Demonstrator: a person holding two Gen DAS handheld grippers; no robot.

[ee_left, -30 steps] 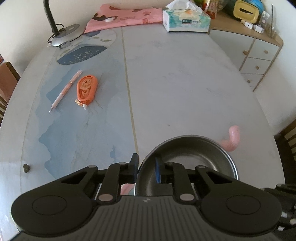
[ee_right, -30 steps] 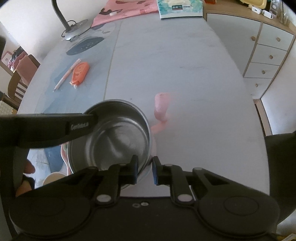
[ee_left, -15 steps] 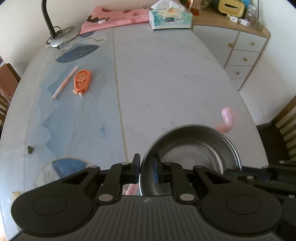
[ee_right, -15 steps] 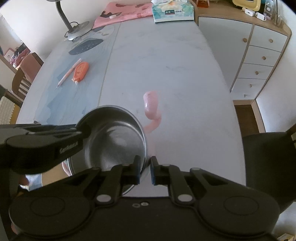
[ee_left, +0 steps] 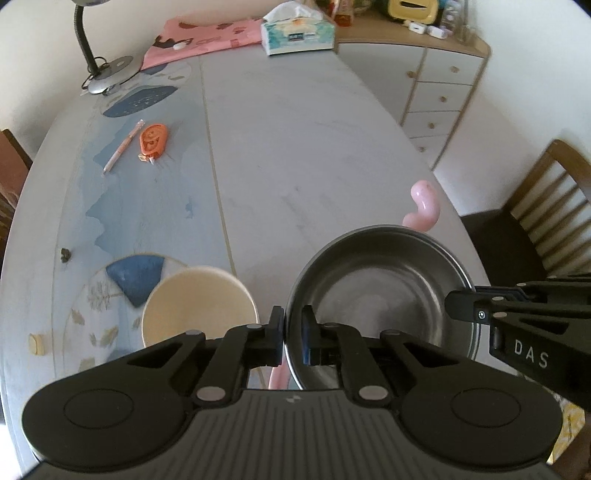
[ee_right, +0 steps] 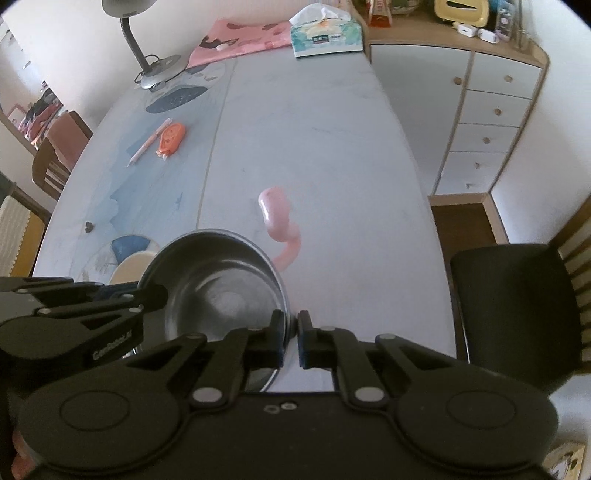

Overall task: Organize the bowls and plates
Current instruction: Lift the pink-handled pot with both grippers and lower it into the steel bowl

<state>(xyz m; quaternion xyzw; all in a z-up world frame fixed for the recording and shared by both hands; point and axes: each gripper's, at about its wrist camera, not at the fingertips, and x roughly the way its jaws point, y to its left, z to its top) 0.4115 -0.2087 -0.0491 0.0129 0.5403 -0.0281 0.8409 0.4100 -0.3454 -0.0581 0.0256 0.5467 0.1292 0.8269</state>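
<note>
Mid-carry step, by the look of it: steel bowl [ee_left: 380, 291] held off the tabletop [ee_left: 295, 140] by both tools at once. Left tool [ee_left: 293, 334] clamped on the near-left rim, one finger inside, one outside. Right tool [ee_right: 290, 338] clamped on the opposite rim, same pinch. Bowl empty, roughly level, near the front right part of the tabletop.

Cream bowl [ee_left: 199, 306] just left of the steel one, sitting on the tabletop, partly behind the left tool. Pink curved piece [ee_left: 423, 208] showing past the far rim of the steel bowl; a sliver of pink below the bowl too, whether one item or two cannot be told.

Likely next: set the steel bowl down or nest it with another bowl. Calls for keeping both pinches even so the bowl stays flat, and lowering together; thin slick rim, risk of slipping if one side lets go first.

Surface: long pale tabletop with a blue printed mat on the left half. Orange tape dispenser [ee_left: 152, 142] and pen [ee_left: 123, 146] far left, desk lamp [ee_left: 99, 70], pink cloth [ee_left: 207, 38] and tissue box [ee_left: 297, 33] at the far end. White drawer cabinet [ee_left: 439, 96] beyond, wooden chair [ee_left: 546, 221] at right
</note>
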